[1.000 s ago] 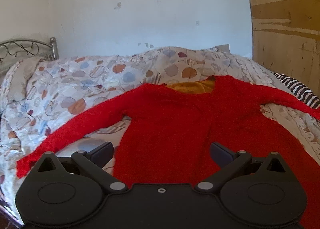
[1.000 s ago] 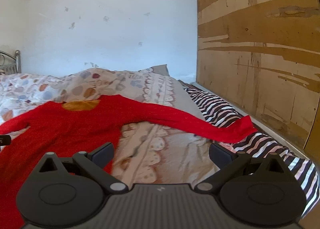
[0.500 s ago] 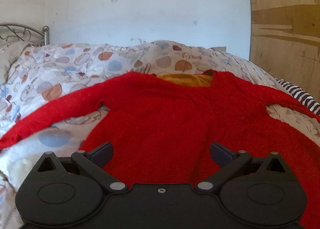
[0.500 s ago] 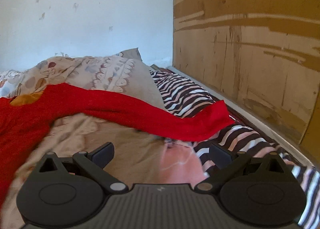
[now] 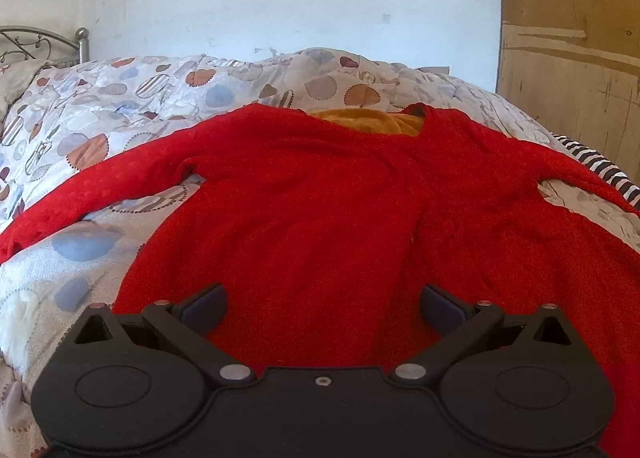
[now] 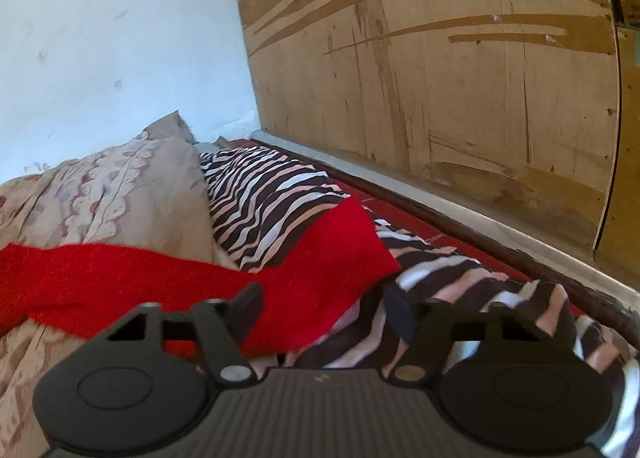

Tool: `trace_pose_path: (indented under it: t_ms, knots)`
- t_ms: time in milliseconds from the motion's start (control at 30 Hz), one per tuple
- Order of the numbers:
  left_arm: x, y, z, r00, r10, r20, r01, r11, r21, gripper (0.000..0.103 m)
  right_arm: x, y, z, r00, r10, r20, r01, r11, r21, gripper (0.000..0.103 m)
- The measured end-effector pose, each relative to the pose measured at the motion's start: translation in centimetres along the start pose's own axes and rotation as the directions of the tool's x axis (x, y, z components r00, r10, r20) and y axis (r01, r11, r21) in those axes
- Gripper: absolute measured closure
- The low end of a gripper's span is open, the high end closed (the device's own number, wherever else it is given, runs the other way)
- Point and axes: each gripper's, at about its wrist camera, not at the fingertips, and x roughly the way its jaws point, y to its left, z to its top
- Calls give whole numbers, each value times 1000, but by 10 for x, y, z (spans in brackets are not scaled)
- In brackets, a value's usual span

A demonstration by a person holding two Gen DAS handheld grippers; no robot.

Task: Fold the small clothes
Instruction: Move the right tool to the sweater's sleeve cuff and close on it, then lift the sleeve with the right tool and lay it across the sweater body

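A red sweater [image 5: 320, 198] with an orange inner collar [image 5: 368, 120] lies spread flat on the bed, both sleeves stretched outward. My left gripper [image 5: 322, 304] hovers open just above the sweater's lower body, nothing pinched between its fingers. In the right wrist view the end of the right sleeve [image 6: 320, 258] rests on the striped cloth. My right gripper [image 6: 324, 310] straddles that cuff and its jaws are closing, with the red fabric between them but not clamped.
A quilt with a round pattern [image 5: 120, 98] covers the bed. Black-and-white striped fabric [image 6: 272, 186] runs along the right side under the sleeve. A wooden panel [image 6: 440, 78] stands close on the right, a white wall behind, a metal bed frame [image 5: 40, 42] far left.
The right gripper swept right and down to the sleeve cuff, rolled, and its jaws narrowed around it. The left gripper sank closer to the sweater's body.
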Motion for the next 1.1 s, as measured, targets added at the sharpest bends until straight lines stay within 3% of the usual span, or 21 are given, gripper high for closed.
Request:
trace_pose_path:
  t_ms: [33,100,133,367,600,700,867,967,1100]
  knots:
    - [-1,-1,0,1000,-2,-1,2,1000,2,0,2,-1,2,1000,-15,0,15,1000,9,56]
    - [-2,-1,3,1000,-8,-6,8,1000,11,0,6,0,6,999,-41,3,41,999,17,88]
    - [-4,-2,5,1000,-13,-6,14,1000,15,0,7,3,8,998,-55,4,55,998,12,94]
    - [-27,1,26,1000,-12,25,12,1000,18,0,-17,34,33,994,-14,104,23,996,-81,97]
    - [-52,15,47,998,-15,68,17,999,-30,1,-63,116,74,964,182,194,-137,965,-225,97]
    - [-62,23,49,996,-7,85,10,999,-40,1,-81,165,87,932,289,218,-220,931,-293,97]
    - [-75,40,51,995,23,102,-17,998,-66,1,-113,254,85,855,477,204,-368,834,-411,97]
    - [-79,54,53,993,51,109,-41,995,-88,1,-133,305,65,798,586,142,-457,741,-492,97]
    - [-83,73,53,990,83,113,-71,991,-111,1,-153,361,22,740,672,4,-545,604,-582,97]
